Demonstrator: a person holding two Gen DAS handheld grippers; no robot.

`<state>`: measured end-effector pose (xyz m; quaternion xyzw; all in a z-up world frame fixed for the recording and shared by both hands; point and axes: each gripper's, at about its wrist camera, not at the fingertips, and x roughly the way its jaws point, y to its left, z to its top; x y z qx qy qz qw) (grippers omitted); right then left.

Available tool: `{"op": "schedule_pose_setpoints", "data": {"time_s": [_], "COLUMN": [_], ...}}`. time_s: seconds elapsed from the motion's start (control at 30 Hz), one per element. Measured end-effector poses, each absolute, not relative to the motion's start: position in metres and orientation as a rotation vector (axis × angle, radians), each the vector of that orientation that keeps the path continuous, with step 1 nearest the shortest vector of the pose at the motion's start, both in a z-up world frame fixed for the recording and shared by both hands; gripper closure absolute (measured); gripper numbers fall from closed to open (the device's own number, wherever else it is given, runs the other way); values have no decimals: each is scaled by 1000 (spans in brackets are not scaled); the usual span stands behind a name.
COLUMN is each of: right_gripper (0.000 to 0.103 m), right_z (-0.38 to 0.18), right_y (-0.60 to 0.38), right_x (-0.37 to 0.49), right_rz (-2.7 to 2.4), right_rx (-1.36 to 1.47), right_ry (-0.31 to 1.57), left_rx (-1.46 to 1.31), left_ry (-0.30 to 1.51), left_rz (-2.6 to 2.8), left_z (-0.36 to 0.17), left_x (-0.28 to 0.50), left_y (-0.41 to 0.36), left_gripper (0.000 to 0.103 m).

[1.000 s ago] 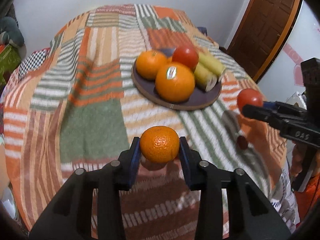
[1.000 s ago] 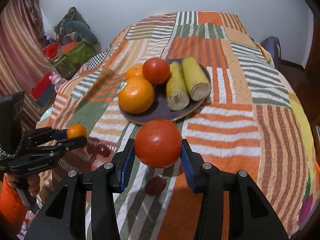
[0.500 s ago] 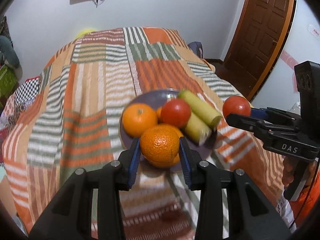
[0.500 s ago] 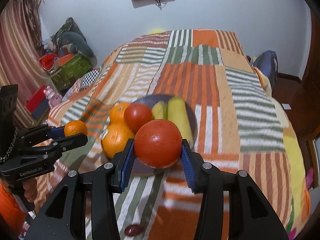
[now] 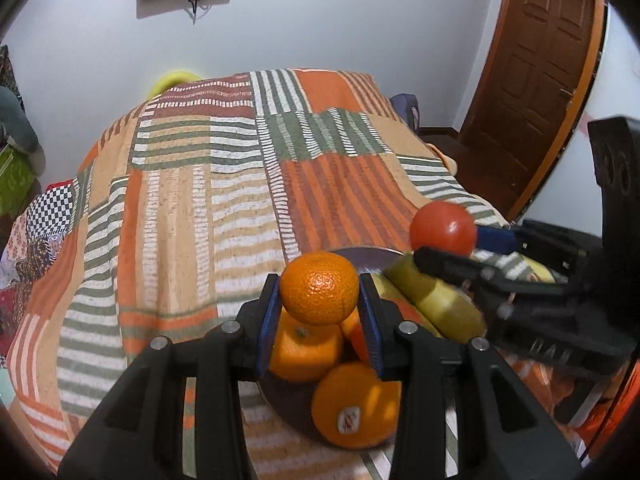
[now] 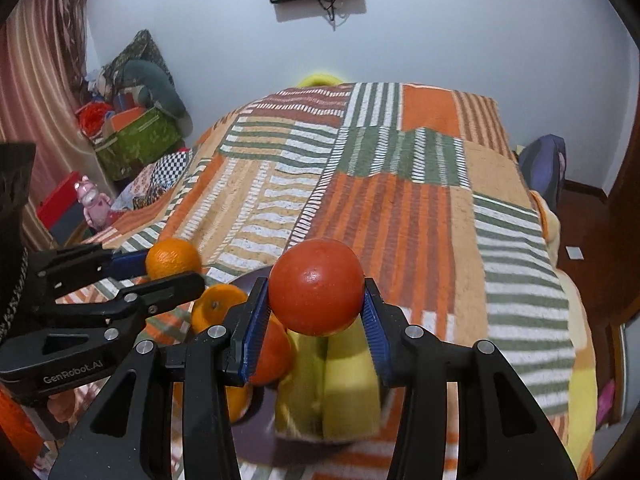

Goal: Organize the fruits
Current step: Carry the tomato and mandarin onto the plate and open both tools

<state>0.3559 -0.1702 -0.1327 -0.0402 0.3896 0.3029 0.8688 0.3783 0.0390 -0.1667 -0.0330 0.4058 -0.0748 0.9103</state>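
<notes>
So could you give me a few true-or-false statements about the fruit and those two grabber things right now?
1. The left gripper has its jaws shut on a small orange. True.
2. The right gripper is empty. False: it grips a tomato.
3. The plate already holds fruit. True: an orange with a sticker and bananas lie on it.
4. Both held fruits already rest on the plate. False: each sits between jaws, above the plate's fruit.
5. The bedspread is plain white. False: it is striped patchwork in orange, green and tan.
</notes>
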Motion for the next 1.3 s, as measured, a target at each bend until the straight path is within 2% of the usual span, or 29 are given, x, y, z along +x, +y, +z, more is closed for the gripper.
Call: {"op": "schedule_pose_setpoints", "data": {"time_s": [0.6,0.73,1.3], "right_gripper": [61,61,60], "right_z": [-166,-169,-182], "right_y": [-158,-156,-137], "right_x": [389,391,400], "right_rz": [651,671,736], "right_rx": [-128,-126,-136], "right_ry": [885,900,969], "left_rx": [-98,-149,-68], "left_ry": [988,989,922], "left_rz": [-207,-199,-108], "left_z": [-227,-228,-215], "left_x": [437,438,425], "left_y": [41,50,63], "left_gripper": [66,56,56]}}
